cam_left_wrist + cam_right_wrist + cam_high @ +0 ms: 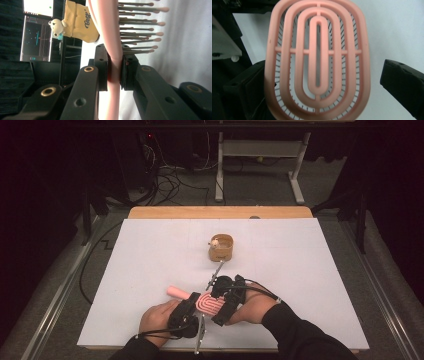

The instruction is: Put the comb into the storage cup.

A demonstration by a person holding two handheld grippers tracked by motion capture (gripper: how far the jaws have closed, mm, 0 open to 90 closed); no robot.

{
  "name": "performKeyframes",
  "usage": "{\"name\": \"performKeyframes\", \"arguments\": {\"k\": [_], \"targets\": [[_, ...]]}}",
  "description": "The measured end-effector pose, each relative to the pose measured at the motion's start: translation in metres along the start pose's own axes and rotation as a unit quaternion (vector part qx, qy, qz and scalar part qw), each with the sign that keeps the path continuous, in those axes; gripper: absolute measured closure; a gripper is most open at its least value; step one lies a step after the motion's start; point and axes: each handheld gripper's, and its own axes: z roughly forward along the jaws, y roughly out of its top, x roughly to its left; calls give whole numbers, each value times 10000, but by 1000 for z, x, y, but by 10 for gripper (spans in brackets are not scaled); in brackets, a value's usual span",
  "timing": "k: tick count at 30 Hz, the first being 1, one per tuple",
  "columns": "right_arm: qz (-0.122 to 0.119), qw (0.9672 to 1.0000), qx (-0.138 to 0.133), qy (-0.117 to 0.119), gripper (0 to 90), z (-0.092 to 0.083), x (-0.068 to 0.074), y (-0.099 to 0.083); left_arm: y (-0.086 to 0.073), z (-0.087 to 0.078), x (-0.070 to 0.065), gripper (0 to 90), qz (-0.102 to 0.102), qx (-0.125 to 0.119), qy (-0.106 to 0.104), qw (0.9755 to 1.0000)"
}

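Note:
A pink hairbrush [206,303] with an oval slotted head lies across the near middle of the white table sheet [150,255]. Its handle sticks out to the left. My left gripper [192,301] is shut on the brush. In the left gripper view, its pads [102,65] clamp the brush's [110,37] thin neck just below the bristles [140,30]. My right gripper [223,295] is at the brush head. In the right gripper view it [323,72] stands open, with one finger [402,80] well clear of the head [299,51] and the other close beside its opposite edge.
A small tan round holder [221,246] with a little white bear figure on its rim stands at the table's centre, beyond the brush; it is also in the left gripper view [78,23]. A wooden table edge [220,212], cables [170,180] and a desk frame [260,150] lie behind.

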Motion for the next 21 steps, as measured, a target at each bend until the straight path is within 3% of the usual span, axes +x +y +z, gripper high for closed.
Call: {"name": "performKeyframes", "arguments": {"k": [21], "targets": [[187,9997,41,-143,0,-15,-14,-39,-9,3,5,782,-204,159,1,9997]]}}
